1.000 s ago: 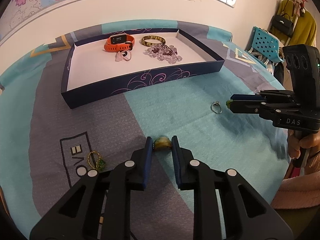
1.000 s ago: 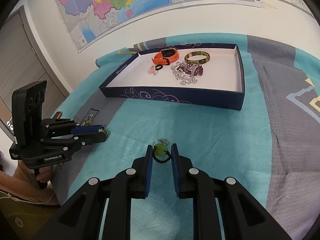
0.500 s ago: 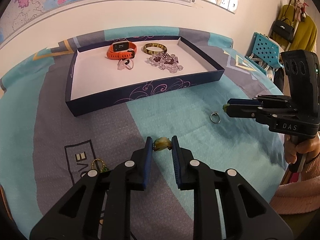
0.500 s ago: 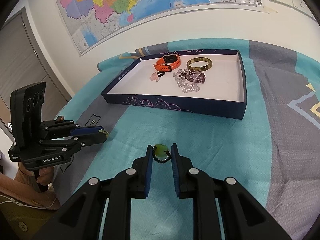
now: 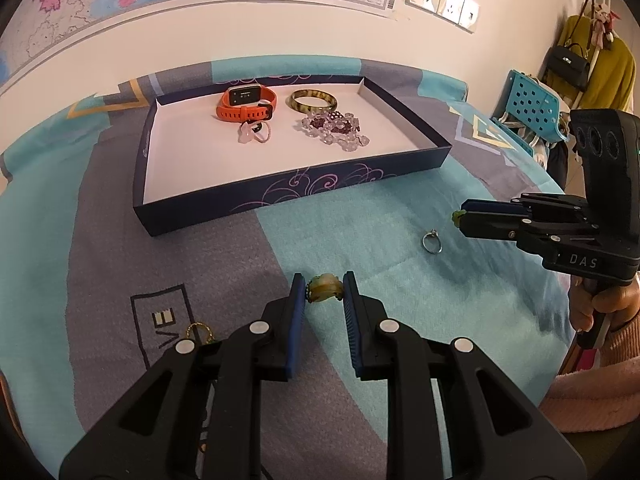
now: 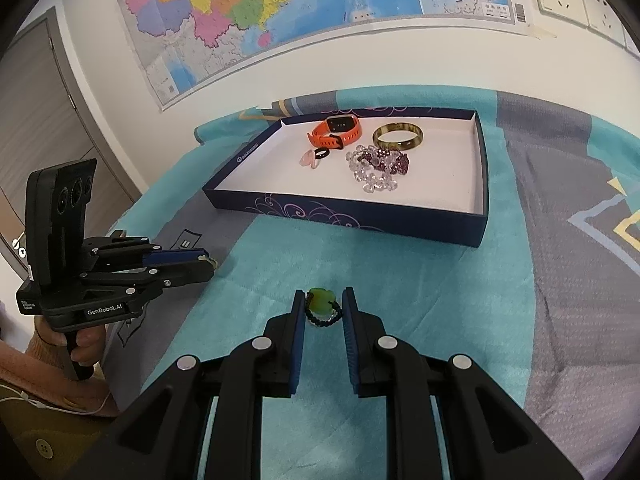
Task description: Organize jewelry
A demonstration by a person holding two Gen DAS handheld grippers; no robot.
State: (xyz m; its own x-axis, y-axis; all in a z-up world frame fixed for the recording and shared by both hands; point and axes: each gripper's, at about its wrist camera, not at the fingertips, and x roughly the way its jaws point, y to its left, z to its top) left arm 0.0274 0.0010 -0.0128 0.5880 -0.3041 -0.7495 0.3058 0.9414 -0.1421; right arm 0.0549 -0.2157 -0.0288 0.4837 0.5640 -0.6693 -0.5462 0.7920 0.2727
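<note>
Between your left gripper's [image 5: 324, 290] fingers sits a yellow-green stone charm [image 5: 325, 289], clamped and lifted above the cloth [image 5: 360, 216]. Only that view shows the silver ring [image 5: 432, 242] lying loose on the cloth beside your right tool. Your right gripper [image 6: 323, 307] pinches a green stone on a black bead loop [image 6: 322, 307], well short of the tray [image 6: 344, 216].

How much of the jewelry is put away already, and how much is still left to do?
Partly done. The orange watch, bangle, bead bracelets and a pink charm lie in the tray. The left gripper holds an amber piece; the right gripper holds a green pendant. A silver ring and gold piece remain on the cloth.
</note>
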